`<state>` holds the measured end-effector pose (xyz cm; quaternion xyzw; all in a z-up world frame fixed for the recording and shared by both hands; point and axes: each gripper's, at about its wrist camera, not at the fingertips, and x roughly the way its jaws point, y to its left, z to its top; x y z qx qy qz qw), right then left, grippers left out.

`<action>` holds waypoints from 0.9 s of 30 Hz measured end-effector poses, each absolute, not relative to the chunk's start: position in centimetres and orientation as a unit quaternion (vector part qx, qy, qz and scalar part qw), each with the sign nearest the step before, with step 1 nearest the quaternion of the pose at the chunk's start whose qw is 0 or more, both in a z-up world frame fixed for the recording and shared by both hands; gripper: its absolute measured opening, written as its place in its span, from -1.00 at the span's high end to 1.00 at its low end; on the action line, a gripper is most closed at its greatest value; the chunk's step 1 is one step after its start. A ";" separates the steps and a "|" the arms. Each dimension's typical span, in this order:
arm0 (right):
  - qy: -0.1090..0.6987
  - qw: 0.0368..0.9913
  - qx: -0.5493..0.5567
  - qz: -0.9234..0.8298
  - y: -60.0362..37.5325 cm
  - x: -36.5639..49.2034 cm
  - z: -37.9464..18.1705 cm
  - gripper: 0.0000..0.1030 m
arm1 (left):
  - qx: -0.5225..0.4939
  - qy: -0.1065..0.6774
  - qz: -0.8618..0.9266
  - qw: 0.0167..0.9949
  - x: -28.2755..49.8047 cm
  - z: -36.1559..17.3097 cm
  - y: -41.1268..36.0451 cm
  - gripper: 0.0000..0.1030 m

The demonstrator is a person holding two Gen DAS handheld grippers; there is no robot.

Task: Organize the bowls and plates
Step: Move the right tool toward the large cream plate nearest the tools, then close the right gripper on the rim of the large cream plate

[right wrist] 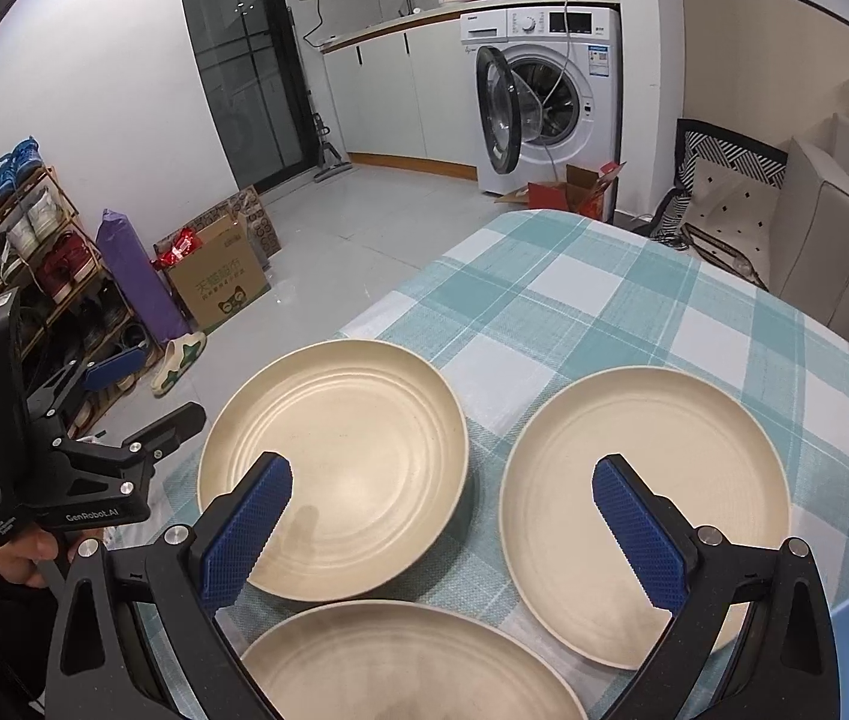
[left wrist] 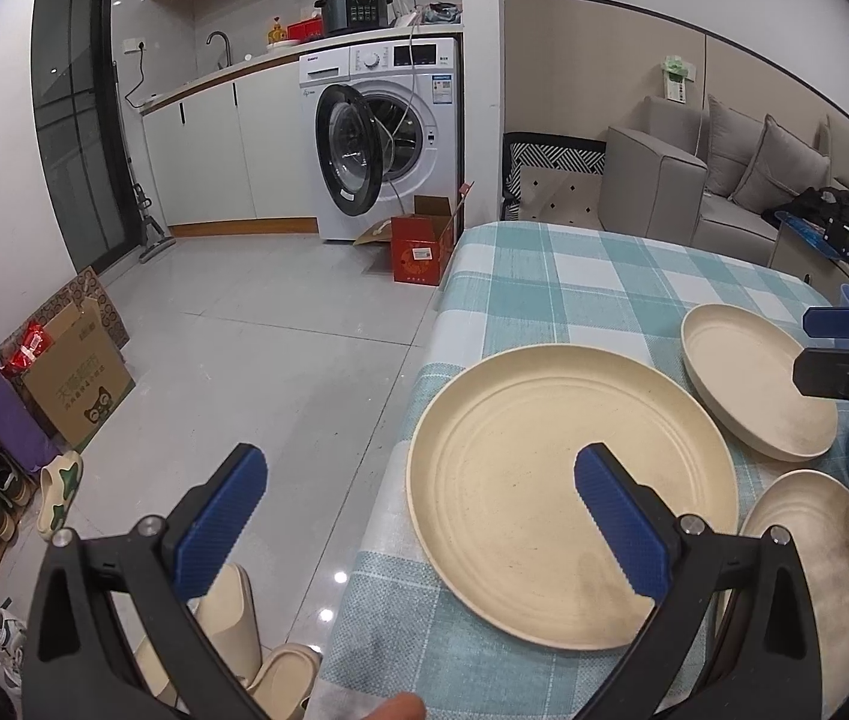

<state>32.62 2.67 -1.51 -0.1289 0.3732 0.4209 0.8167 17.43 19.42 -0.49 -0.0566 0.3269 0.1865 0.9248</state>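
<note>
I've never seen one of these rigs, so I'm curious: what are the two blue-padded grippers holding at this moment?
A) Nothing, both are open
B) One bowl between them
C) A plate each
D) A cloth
A: the left gripper and right gripper both have their fingers spread wide, and the cream plates lie untouched on the checked tablecloth.

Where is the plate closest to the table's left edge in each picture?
Left wrist view: the plate fills the lower middle, the biggest thing on the cloth.
Right wrist view: the plate sits left of centre, at the cloth's left edge.
Shared landmark: the washing machine with its door open, behind the table in both.
</note>
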 end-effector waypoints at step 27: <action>0.415 0.779 -0.157 0.443 7.6 34.2 -5.8 -0.73 | -0.061 0.371 0.191 0.907 19.2 -3.2 20.5 -1.00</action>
